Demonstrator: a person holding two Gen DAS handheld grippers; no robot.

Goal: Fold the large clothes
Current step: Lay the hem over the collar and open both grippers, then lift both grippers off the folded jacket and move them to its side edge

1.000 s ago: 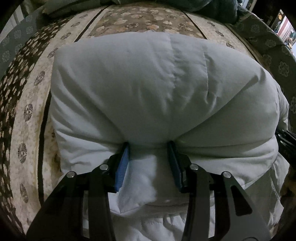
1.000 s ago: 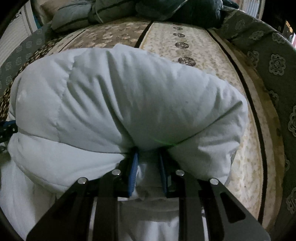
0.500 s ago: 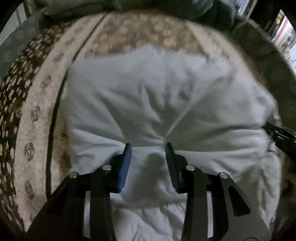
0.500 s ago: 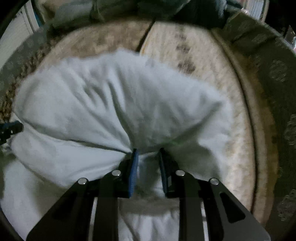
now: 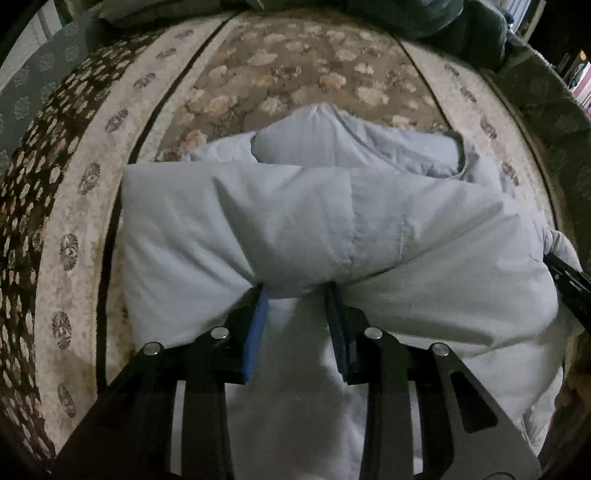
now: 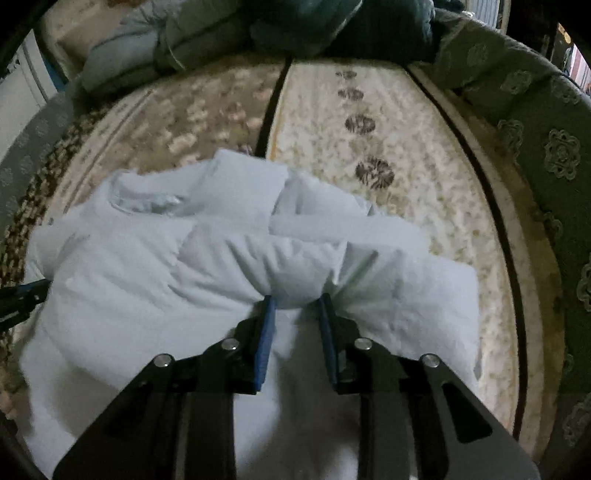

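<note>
A bed (image 5: 288, 77) covered in a flowered brown and cream spread is carrying a pale blue padded jacket (image 5: 332, 221), which is lying bunched across its middle. Dark bedding (image 6: 332, 26) and a pale pillow (image 6: 122, 55) are sitting piled at its far end.

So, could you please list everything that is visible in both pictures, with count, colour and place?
padded jacket: one, pale blue, puffy, lying on the bed, its near edge bunched between both grippers.
bedspread: one, beige and brown with flower patterns and dark stripes, under the jacket.
bedding pile: dark blue-grey and pale pieces, count unclear, at the far end of the bed.
left gripper: one, black with blue pads, low in its own view; jaws closing on the jacket fabric.
right gripper: one, black with blue pads, clamped on the jacket fabric.
</note>
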